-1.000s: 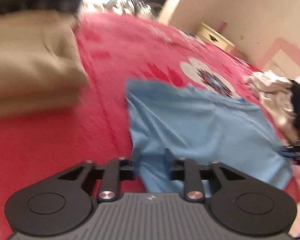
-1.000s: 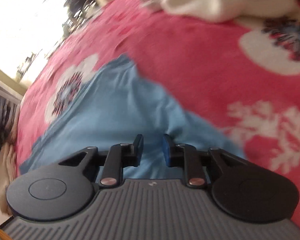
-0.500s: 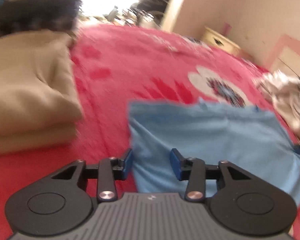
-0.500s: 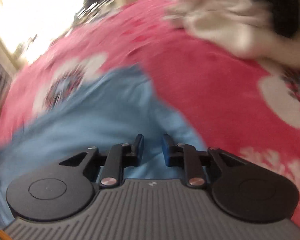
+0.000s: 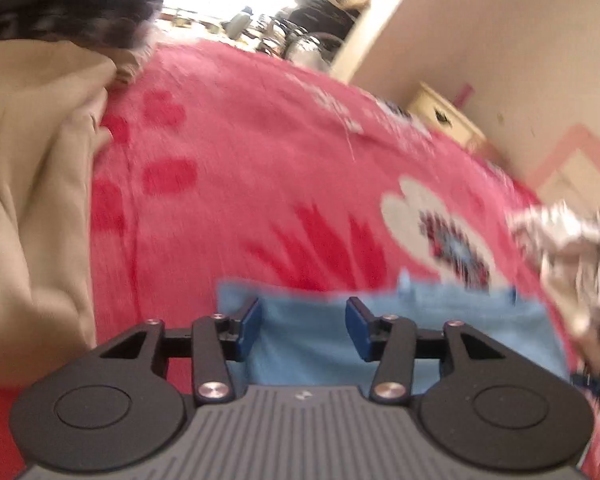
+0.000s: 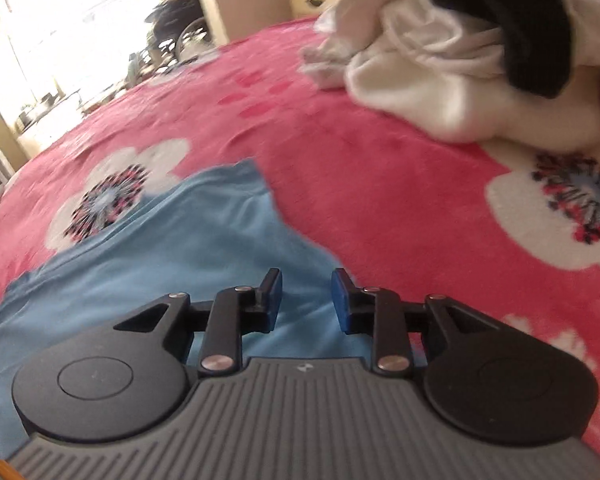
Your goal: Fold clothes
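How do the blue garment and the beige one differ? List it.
The blue garment lies spread thin and flat; the beige garment is folded into a thick stack.
The blue garment lies under the left gripper, whose jaws are opening with nothing pinched; the beige garment sits off to the side, away from it.
Both rest on the red floral blanket.
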A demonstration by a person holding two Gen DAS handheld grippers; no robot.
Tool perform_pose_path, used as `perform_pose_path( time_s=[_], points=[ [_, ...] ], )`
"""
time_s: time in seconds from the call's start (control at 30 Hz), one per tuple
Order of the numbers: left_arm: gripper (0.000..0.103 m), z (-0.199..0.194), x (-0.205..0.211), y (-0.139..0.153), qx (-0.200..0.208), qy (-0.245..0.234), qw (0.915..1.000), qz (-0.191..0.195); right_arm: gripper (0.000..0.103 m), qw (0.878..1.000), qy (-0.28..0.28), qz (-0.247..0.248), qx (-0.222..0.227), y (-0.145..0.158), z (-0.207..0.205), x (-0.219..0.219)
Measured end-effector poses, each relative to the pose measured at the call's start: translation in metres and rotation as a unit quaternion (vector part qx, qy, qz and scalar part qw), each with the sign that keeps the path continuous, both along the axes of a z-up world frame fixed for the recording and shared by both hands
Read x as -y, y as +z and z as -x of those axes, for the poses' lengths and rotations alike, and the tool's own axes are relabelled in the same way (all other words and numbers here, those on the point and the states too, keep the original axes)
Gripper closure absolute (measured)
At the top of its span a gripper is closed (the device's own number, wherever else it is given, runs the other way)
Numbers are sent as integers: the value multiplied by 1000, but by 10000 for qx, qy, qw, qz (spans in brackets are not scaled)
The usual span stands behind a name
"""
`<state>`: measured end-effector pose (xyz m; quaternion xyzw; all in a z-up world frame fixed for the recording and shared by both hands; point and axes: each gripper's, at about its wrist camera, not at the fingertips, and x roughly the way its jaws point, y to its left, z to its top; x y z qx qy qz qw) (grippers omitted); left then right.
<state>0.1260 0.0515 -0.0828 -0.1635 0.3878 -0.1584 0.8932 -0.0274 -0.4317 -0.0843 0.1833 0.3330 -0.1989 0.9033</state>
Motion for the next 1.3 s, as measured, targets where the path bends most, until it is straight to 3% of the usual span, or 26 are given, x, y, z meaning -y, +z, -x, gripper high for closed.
perform_pose_path(
  time_s=[0.2,0.33,0.43,0.6,0.73,0.83,0.93,1.0,1.13,1.3],
  points=[
    [46,-3,8,17,153,-73,9997,169,77,9989,211,290,315,5,-1,-4],
    [44,-1,26,12,59,-367,9992,-113,76,9952,928,3,325,4,-25,-9],
    [44,0,35,2,-58,-417,9984,-382,75,9916,1270,127,192,2,-55,-12],
    [44,0,37,-2,-67,-299,9984,-472,73,9965,786,-236,181,-19,-97,10],
    [44,-1,32,5,-47,-151,9988,-460,72,9992,197,-98,344,-7,-90,8],
    [42,6,26,15,17,-45,9992,-384,72,9984,352,-48,450,7,-67,-7],
    [33,21,19,27,135,153,9994,-269,69,9955,695,-2,640,30,-46,-29],
    [32,34,17,35,175,245,9993,-204,56,9924,950,-66,780,46,-34,-44],
    [30,65,15,49,229,121,9995,-158,47,9830,1489,-279,1041,70,-9,-79],
    [21,106,7,63,324,86,9994,13,18,9738,1880,-663,1097,85,23,-121]
  ],
)
